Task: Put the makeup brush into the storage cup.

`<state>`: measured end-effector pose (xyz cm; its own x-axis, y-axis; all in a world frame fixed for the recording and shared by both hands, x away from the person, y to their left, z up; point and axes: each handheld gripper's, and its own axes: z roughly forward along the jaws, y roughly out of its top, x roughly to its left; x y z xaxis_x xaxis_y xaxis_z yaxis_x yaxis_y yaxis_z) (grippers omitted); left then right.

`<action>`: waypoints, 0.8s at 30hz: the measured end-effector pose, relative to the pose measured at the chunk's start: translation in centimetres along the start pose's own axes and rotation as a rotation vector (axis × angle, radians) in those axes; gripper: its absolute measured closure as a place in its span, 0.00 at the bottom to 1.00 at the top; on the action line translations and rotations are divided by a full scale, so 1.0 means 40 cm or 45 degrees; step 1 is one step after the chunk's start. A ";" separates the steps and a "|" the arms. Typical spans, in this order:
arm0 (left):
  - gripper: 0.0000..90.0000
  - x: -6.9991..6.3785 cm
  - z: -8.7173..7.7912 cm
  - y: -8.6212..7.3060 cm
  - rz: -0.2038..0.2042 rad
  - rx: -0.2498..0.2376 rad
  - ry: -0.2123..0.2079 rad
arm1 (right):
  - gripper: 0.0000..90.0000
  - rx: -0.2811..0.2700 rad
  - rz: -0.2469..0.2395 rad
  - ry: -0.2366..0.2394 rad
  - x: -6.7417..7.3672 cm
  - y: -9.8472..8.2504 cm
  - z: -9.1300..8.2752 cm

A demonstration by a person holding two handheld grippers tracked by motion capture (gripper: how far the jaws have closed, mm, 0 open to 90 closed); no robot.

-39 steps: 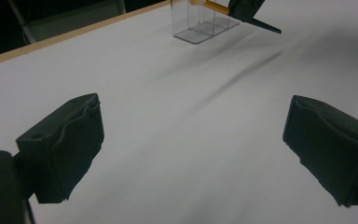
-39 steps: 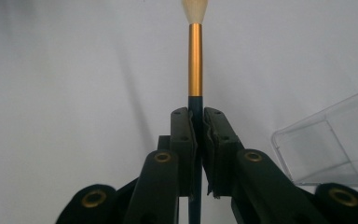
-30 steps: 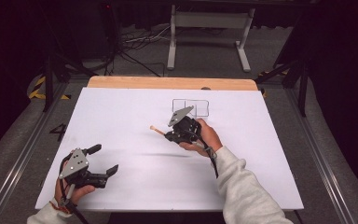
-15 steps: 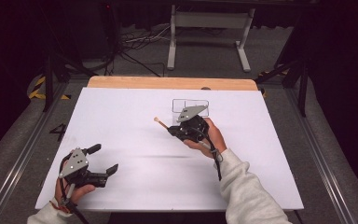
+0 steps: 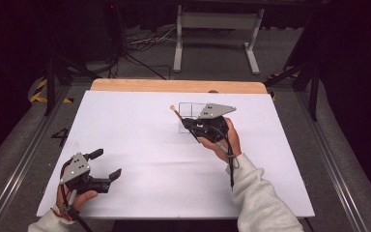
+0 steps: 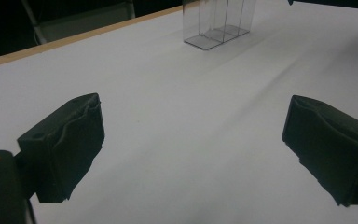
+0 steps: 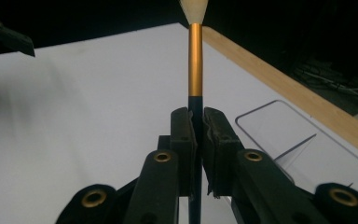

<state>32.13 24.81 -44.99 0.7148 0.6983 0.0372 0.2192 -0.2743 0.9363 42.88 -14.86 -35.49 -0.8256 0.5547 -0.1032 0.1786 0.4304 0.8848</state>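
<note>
Two hands out: right gripper (image 5: 189, 123) clamps a paintbrush (image 7: 195, 60) over the clear organizer (image 6: 218, 23); left gripper (image 5: 105, 164) rests low, jaws wide, empty.

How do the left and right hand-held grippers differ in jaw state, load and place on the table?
1. The left hand-held gripper has its jaws wide apart; the right hand-held gripper has them shut.
2. The left holds nothing; the right clamps a paintbrush by its dark handle.
3. The left sits near the white table's front left corner; the right is beside the clear container farther back.
Both have black jaws and a grey plate on top.
</note>
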 end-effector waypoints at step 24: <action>0.07 0.001 -0.004 -0.001 -0.009 -0.011 -0.008 | 0.93 -0.217 0.063 -0.165 -0.055 0.009 -0.025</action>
<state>32.05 24.96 -44.95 0.7171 0.6964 0.0283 0.2186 -0.2632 0.9397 44.22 -16.62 -34.50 -0.7405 0.6638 -0.1052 0.1152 0.2796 0.9532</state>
